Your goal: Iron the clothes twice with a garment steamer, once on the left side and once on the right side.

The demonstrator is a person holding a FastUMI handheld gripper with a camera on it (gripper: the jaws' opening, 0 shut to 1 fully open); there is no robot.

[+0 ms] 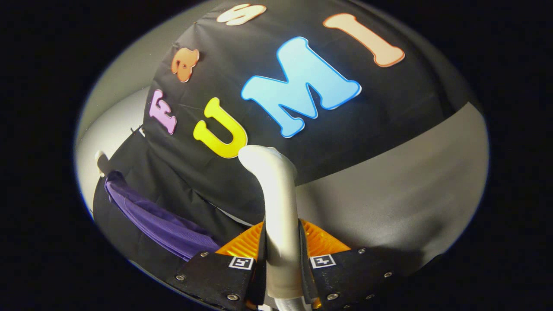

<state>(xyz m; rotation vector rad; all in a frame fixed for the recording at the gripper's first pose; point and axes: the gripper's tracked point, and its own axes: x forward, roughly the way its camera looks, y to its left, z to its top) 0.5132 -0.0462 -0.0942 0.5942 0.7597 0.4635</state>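
Off to the left of the fingers hangs the purple garment [160,222], steamer in hand.

I've got the gripper [281,259] closed on the steamer handle [280,216], both fingers pressing it. The nozzle points up past the fabric, so I'd guess I need to swing left.

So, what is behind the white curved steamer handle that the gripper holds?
Behind the white curved steamer handle, clamped between the gripper fingers, hangs the booth's black cloth wall. The purple ribbed garment hangs off to one side. The handle covers the wall's lower edge there.
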